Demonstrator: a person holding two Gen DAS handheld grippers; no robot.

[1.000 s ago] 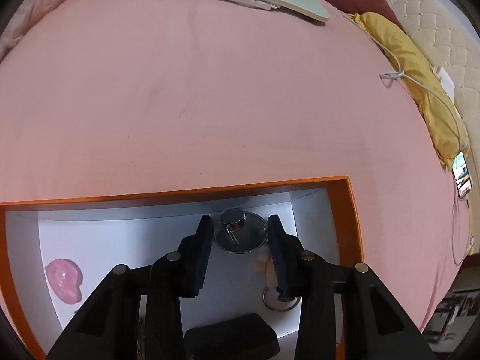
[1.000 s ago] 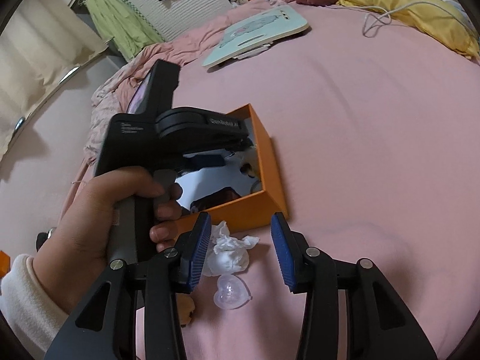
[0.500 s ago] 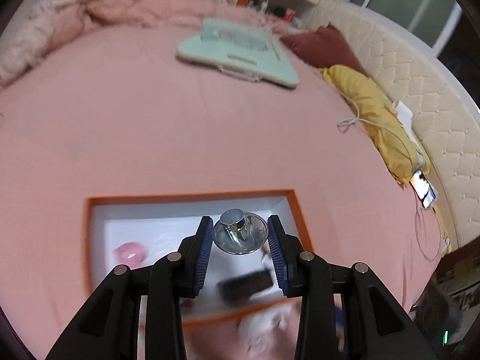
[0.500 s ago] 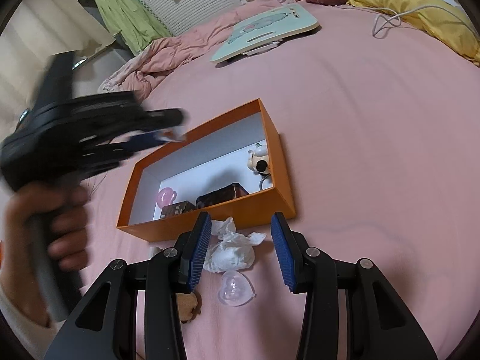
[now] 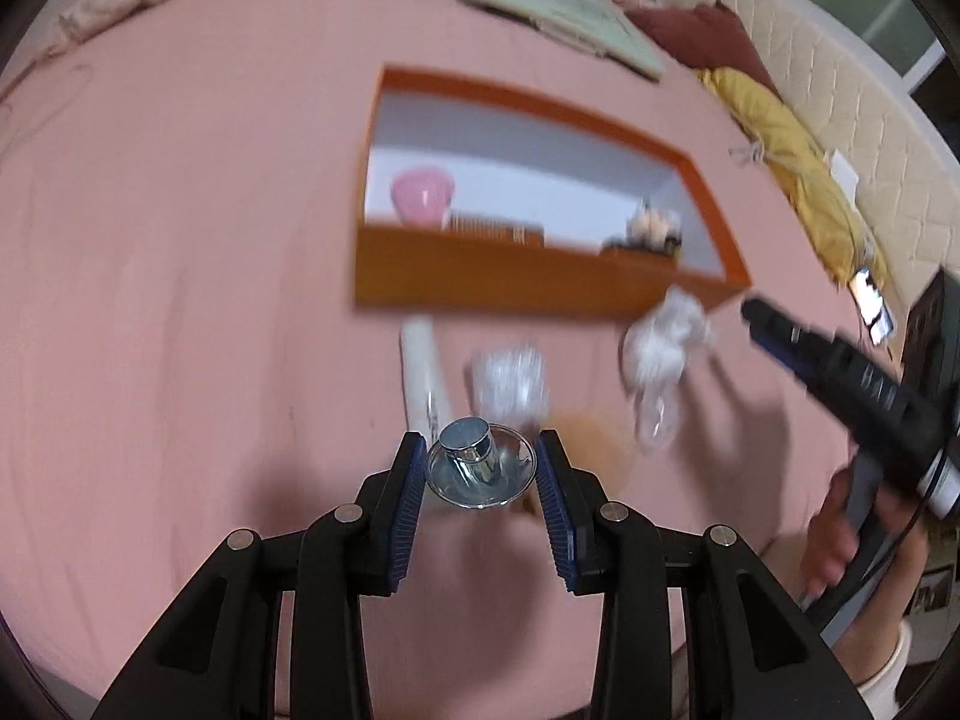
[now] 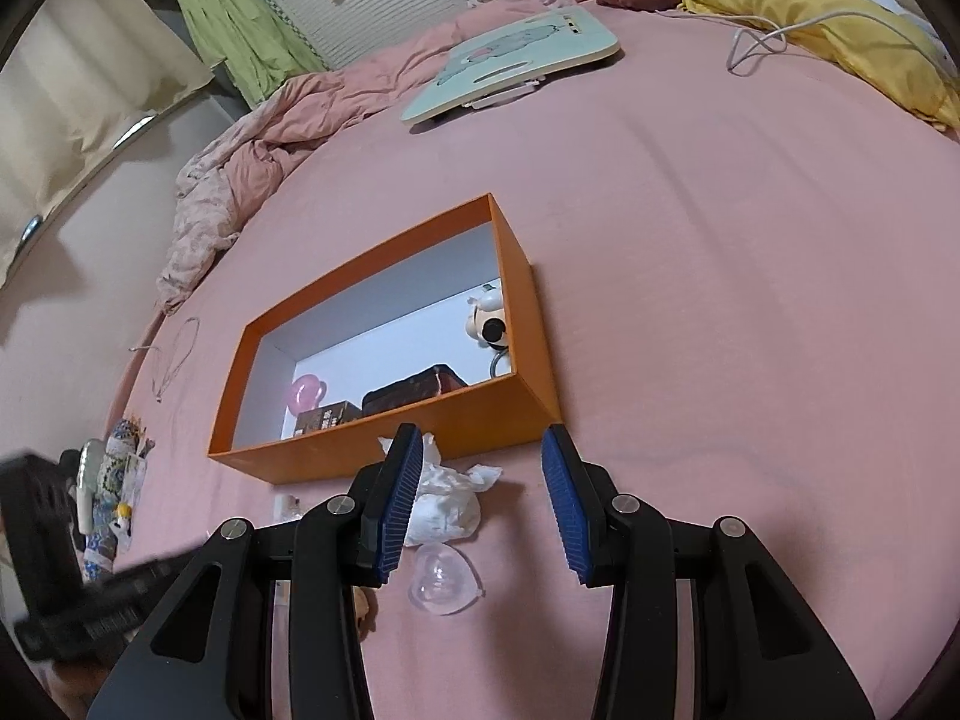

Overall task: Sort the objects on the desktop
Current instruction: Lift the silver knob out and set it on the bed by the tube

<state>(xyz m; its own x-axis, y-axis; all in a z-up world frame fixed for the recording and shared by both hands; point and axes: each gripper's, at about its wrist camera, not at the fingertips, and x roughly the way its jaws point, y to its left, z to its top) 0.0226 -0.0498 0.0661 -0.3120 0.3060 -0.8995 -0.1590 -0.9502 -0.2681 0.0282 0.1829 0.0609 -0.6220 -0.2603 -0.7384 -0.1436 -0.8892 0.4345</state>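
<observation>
Left gripper [image 5: 480, 477] jaws clamped on shiny lid [image 5: 480, 468]; right gripper [image 6: 480, 504] jaws apart, empty over the tissue [image 6: 447, 501], probably next into the orange box [image 6: 384, 438].

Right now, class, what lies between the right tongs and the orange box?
In the right wrist view, a crumpled white tissue lies between the right tongs and the orange box, touching its near wall.
</observation>
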